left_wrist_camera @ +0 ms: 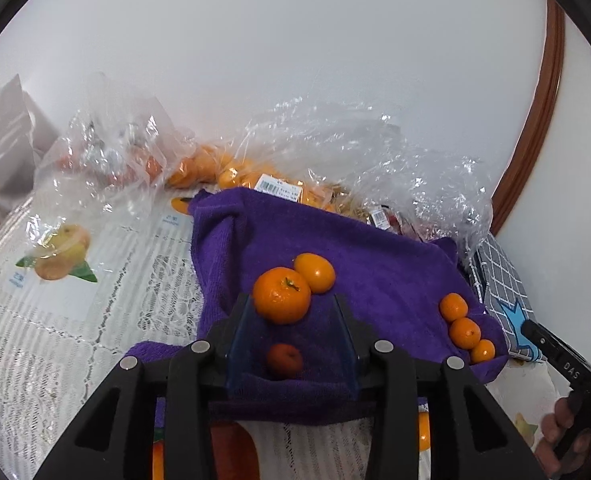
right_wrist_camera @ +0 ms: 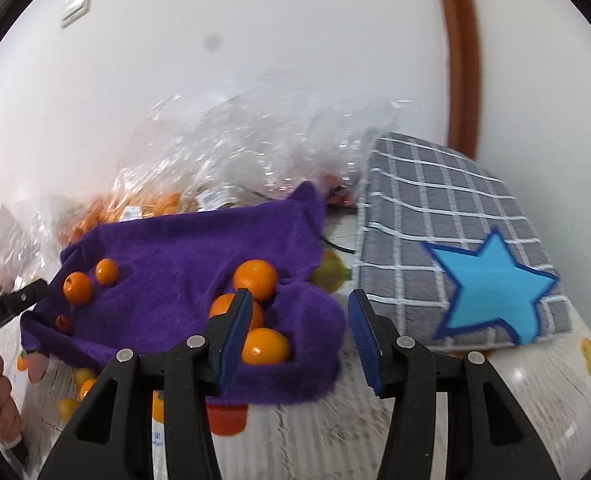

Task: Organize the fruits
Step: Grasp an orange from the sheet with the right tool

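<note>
**Fruit lying loose on purple towel, both tongs parted**

Spreading across the worktop [left_wrist_camera: 55,340]: a lace-patterned cover printed with fruit pictures. Piling up at the back against the white wall: crinkled clear plastic bags [left_wrist_camera: 355,152] holding more orange fruit. Sitting at the right side: a grey checked cushion [right_wrist_camera: 447,216] bearing a blue star.

Lying over the middle of the worktop: a purple towel [left_wrist_camera: 375,264], rumpled at its near edge.

Reaching in over the towel's near edge: left tongs [left_wrist_camera: 291,320], standing open with nothing pressed between the blue pads. Resting just ahead of the tips, slightly left of centre: a large mandarin [left_wrist_camera: 281,295], touching a smoother orange fruit [left_wrist_camera: 315,273] behind it. Sitting in the gap between the two fingers, nearer the camera, touching neither pad: a small darker reddish fruit [left_wrist_camera: 284,360]. Lining up well to the right of these tongs, near the towel's right edge: a row of three small oranges [left_wrist_camera: 464,332], each touching the next.

Hanging over the towel's right end: right tongs [right_wrist_camera: 299,324], also open and gripping nothing. Clustering at and behind the left finger, not in the gap, in the right wrist view: the same three oranges, the middle one partly hidden by the pad. Lying beneath the gap itself: only towel edge and bare worktop.

Showing at the frame edges: a hand [left_wrist_camera: 563,436] around each handle.
</note>
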